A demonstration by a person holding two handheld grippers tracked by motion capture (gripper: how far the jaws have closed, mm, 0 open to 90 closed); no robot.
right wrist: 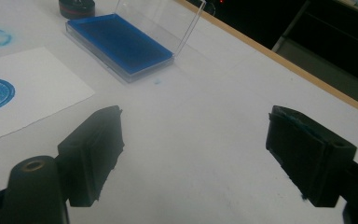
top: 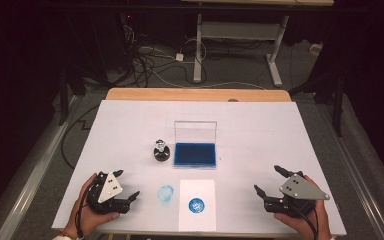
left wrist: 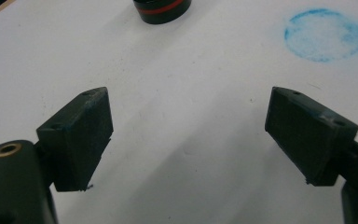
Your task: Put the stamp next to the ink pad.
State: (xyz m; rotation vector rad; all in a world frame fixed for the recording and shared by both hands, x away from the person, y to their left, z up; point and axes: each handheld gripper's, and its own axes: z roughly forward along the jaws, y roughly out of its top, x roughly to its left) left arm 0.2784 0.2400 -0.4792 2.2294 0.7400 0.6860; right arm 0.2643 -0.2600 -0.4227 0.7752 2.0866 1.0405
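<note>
A round black stamp (top: 161, 151) with a clear knob stands upright near the middle of the white table (top: 260, 125), just left of an open ink pad (top: 195, 154) whose blue face lies flat and whose clear lid stands up behind it. In front of the pad lies a white sheet of paper (top: 197, 192) bearing a round blue print (top: 196, 205); beside the sheet, a fainter blue ring smudge (top: 165, 194) marks the table itself.

The left gripper view catches just the stamp's base, black with a red band (left wrist: 162, 9), at its top edge, and the smudge (left wrist: 325, 34) at upper right. The right gripper view shows the ink pad (right wrist: 120, 44) with its lid raised, what appears to be the stamp (right wrist: 76, 8) behind it, and the printed sheet (right wrist: 18, 93).

The left gripper (top: 128, 184) rests low at the near left corner, held in a hand (top: 82, 207), jaws spread wide and empty, angled toward the smudge. The right gripper (top: 268, 179), held likewise at the near right, is also spread and empty. The stamp stands well apart from both, farther up the table, closer to the left one.
</note>
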